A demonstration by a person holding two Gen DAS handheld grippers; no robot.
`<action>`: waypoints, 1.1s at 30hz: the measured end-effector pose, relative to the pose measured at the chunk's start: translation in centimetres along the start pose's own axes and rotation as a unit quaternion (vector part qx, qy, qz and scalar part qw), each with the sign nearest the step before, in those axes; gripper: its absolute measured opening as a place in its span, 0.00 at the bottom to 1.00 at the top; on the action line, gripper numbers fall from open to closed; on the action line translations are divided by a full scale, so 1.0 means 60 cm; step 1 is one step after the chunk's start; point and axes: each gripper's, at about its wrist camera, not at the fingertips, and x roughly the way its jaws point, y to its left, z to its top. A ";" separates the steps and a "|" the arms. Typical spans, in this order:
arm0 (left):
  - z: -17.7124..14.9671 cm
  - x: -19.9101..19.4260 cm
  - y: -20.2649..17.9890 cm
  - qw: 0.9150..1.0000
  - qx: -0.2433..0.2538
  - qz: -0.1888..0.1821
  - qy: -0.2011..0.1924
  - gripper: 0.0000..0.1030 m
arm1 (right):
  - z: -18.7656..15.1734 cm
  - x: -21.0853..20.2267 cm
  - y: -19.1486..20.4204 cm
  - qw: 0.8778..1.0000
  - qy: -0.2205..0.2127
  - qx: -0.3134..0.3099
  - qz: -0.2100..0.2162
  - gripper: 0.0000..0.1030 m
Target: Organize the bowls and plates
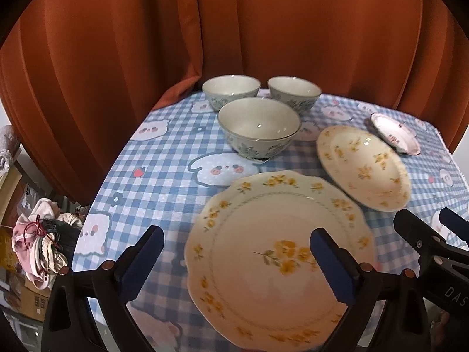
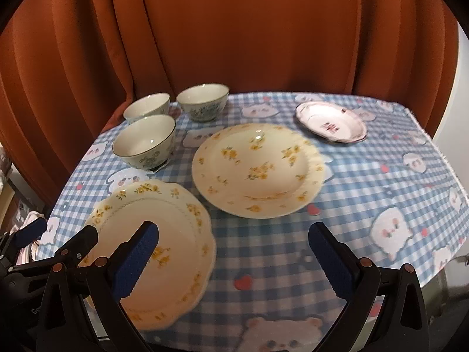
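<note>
Crockery seen from the left wrist: the left gripper (image 1: 236, 267) hangs wide open and empty above the near scalloped plate (image 1: 263, 249), probably lining up a rim grasp. Three bowls (image 1: 259, 126) cluster ahead, the deep plate (image 1: 363, 167) ahead-right, so like sits by like

From the right wrist, the right gripper (image 2: 233, 261) gapes empty over bare tablecloth (image 2: 366, 182); the deep plate lies just ahead, the small pink saucer (image 2: 331, 123) beyond

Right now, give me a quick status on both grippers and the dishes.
Left gripper open, empty, over scalloped plate. Right gripper open, empty. Three bowls unstacked; deep plate and small dish apart. Nothing in the way.
</note>
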 end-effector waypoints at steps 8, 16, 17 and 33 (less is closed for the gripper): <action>0.007 0.074 0.027 0.998 0.017 0.001 0.063 0.94 | -0.001 0.077 0.036 0.998 0.054 0.013 0.000 0.96; 0.000 0.112 0.040 0.995 0.023 -0.013 0.098 0.92 | -0.014 0.120 0.051 0.995 0.096 0.017 -0.012 0.95; -0.001 0.116 0.042 0.994 0.023 -0.014 0.103 0.92 | -0.015 0.123 0.052 0.995 0.100 0.017 -0.013 0.95; -0.008 0.148 0.029 0.988 0.042 -0.052 0.140 0.73 | -0.031 0.167 0.075 0.987 0.160 0.010 -0.002 0.66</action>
